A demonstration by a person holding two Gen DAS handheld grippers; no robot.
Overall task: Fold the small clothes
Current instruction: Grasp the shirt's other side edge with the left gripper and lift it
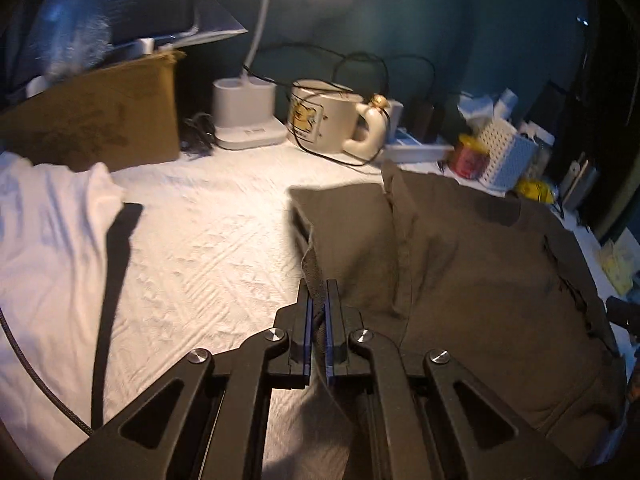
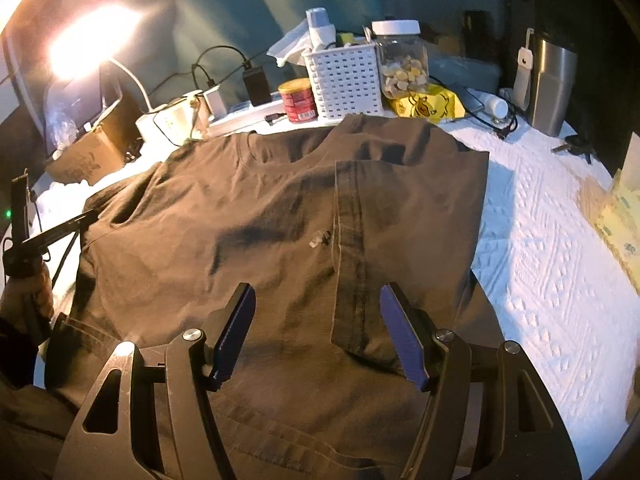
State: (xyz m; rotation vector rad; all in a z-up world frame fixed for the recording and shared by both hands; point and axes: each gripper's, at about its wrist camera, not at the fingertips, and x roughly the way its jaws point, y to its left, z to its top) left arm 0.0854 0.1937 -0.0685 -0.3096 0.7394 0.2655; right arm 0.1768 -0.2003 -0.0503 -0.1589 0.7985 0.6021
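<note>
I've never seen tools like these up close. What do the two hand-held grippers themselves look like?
Both are alike. The left gripper and the right gripper are built of matte black linkage arms with triangular cut-outs, joined by round silver bolts. Each flat black finger carries a dark blue pad on its inner face. A braided black cable runs beside the left one.

The shirt lies on the bedspread, with the basket and jar behind it.
</note>
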